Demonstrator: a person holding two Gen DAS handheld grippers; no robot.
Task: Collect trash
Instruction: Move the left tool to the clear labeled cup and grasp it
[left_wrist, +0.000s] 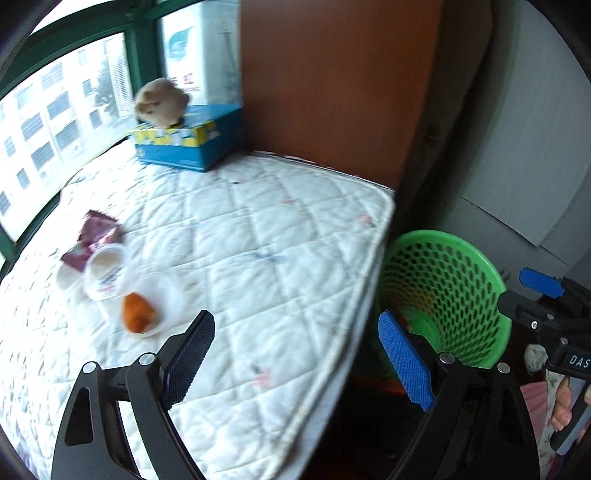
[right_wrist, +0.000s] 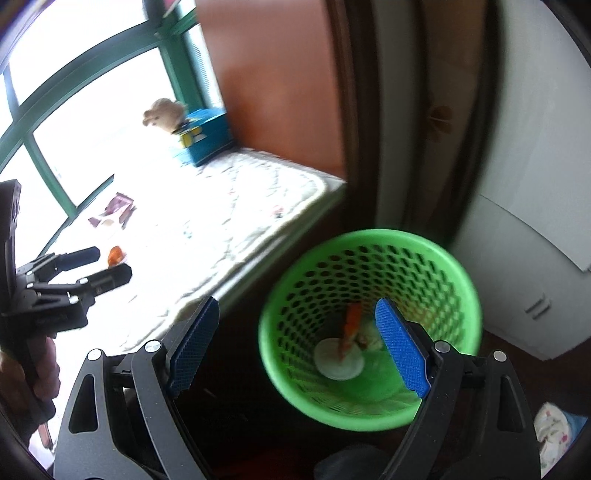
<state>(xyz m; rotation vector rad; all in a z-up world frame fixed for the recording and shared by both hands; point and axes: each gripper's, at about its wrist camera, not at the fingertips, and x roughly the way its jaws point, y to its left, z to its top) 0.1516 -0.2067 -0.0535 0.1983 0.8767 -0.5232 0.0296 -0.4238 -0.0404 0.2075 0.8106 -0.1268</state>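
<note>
Trash lies on the white quilted mattress (left_wrist: 266, 240): a maroon wrapper (left_wrist: 94, 236), a clear plastic cup (left_wrist: 107, 275) and an orange scrap in a clear lid (left_wrist: 138, 314). My left gripper (left_wrist: 295, 362) hangs open over the mattress edge, nothing between its pads. A green mesh bin (right_wrist: 369, 325) stands on the floor beside the bed, holding a white disc (right_wrist: 340, 358) and an orange piece (right_wrist: 351, 321). Above the bin's near rim my right gripper (right_wrist: 299, 347) is open and empty. The left gripper (right_wrist: 96, 266) also shows at the left of the right wrist view.
A blue box (left_wrist: 192, 144) with a plush toy (left_wrist: 160, 101) on it sits at the mattress's far end by the green-framed window (left_wrist: 66, 96). A brown wooden panel (left_wrist: 332, 81) rises behind the bed. White cabinet doors (right_wrist: 524, 236) stand right of the bin.
</note>
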